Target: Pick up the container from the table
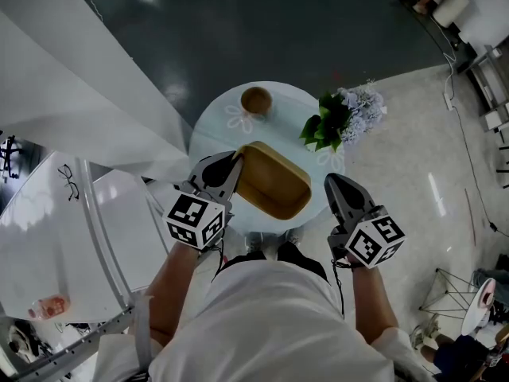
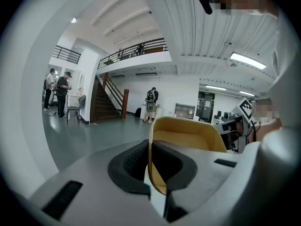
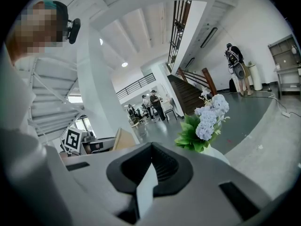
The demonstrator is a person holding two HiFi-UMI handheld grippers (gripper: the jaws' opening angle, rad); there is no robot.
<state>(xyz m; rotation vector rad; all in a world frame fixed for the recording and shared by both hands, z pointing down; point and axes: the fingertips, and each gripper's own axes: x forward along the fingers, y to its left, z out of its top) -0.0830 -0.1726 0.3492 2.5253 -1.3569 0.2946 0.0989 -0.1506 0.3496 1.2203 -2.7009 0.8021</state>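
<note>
A light-wood rectangular container with rounded corners hangs over the near edge of the round white table. My left gripper is shut on its left rim. In the left gripper view the thin yellow wall of the container runs between the black pads of the left gripper, with the hollow of the container beyond. My right gripper hovers just right of the container, apart from it. In the right gripper view the right gripper has its pads together with nothing between them.
A small round wooden bowl sits at the table's far side. A pot of pale blue flowers with green leaves stands at the table's right edge, close ahead of the right gripper. A white slanted structure stands on the left.
</note>
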